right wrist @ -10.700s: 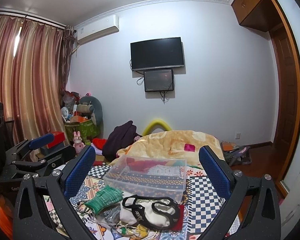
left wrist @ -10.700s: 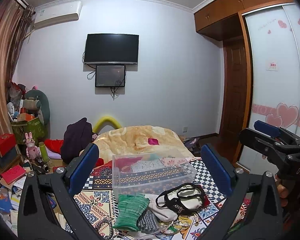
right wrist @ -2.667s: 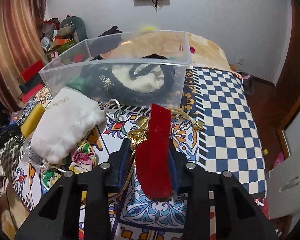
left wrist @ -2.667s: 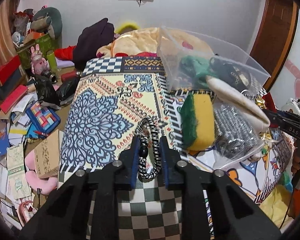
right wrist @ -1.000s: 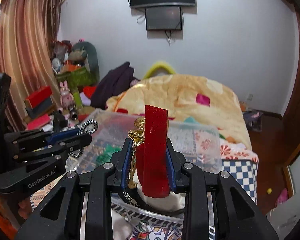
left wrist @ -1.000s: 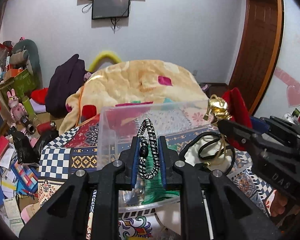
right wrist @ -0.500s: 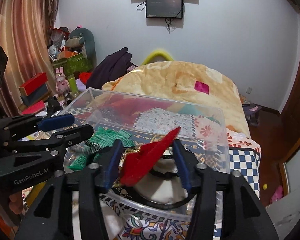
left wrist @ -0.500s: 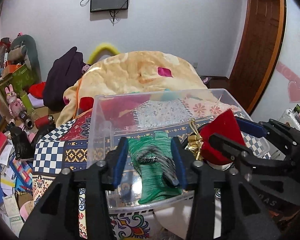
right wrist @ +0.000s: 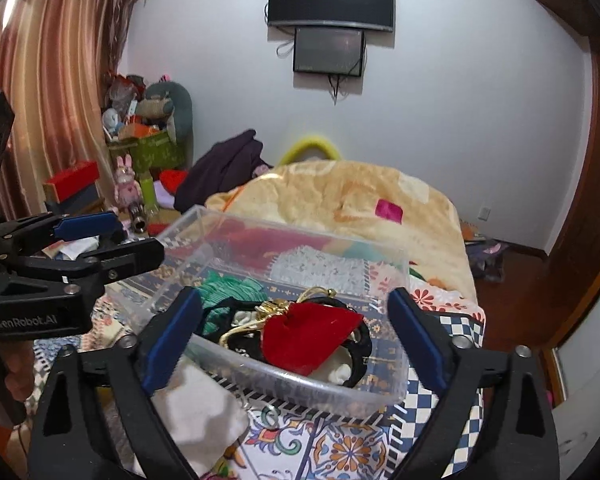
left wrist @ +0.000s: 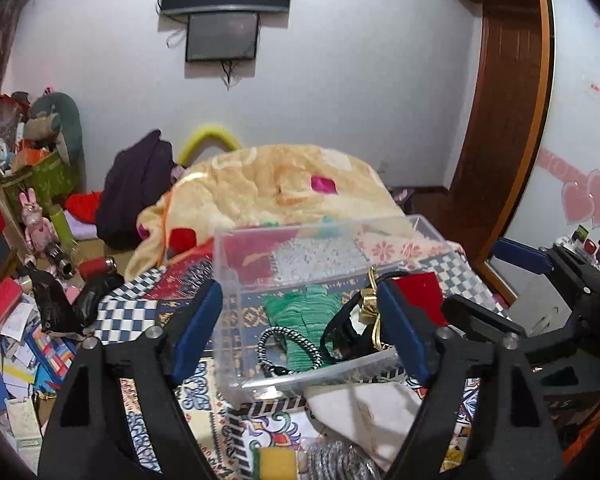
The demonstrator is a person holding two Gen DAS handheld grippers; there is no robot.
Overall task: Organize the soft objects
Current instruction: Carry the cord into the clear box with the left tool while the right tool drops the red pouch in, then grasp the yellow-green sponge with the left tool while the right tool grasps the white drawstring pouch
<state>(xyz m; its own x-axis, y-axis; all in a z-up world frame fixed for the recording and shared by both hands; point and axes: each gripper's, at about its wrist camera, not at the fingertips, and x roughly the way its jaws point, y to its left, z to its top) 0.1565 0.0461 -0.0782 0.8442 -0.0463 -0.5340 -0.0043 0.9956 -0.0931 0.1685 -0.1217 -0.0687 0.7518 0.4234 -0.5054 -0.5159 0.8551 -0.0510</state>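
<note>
A clear plastic bin (left wrist: 300,376) (right wrist: 204,226) stands on the patterned bedspread. In it lie a green knit cloth (left wrist: 300,316) (right wrist: 230,286), a black-and-white braided cord (left wrist: 278,340), a black-trimmed white item (right wrist: 356,360) and a red velvet pouch with gold cord (right wrist: 308,334) (left wrist: 422,286). My left gripper (left wrist: 300,332) is open and empty above the bin's near side. My right gripper (right wrist: 292,338) is open and empty above the pouch. The other gripper shows at the edge of each view.
A white soft pouch (left wrist: 376,416) (right wrist: 196,412), a yellow-green sponge (left wrist: 274,460) and a steel scrubber (left wrist: 336,462) lie on the bedspread in front of the bin. A peach blanket (left wrist: 276,184) is heaped behind. Clutter covers the floor on the left (left wrist: 16,320).
Both grippers have opened wide. The braided cord has dropped from the left gripper into the bin, and the red pouch has dropped from the right gripper into the bin.
</note>
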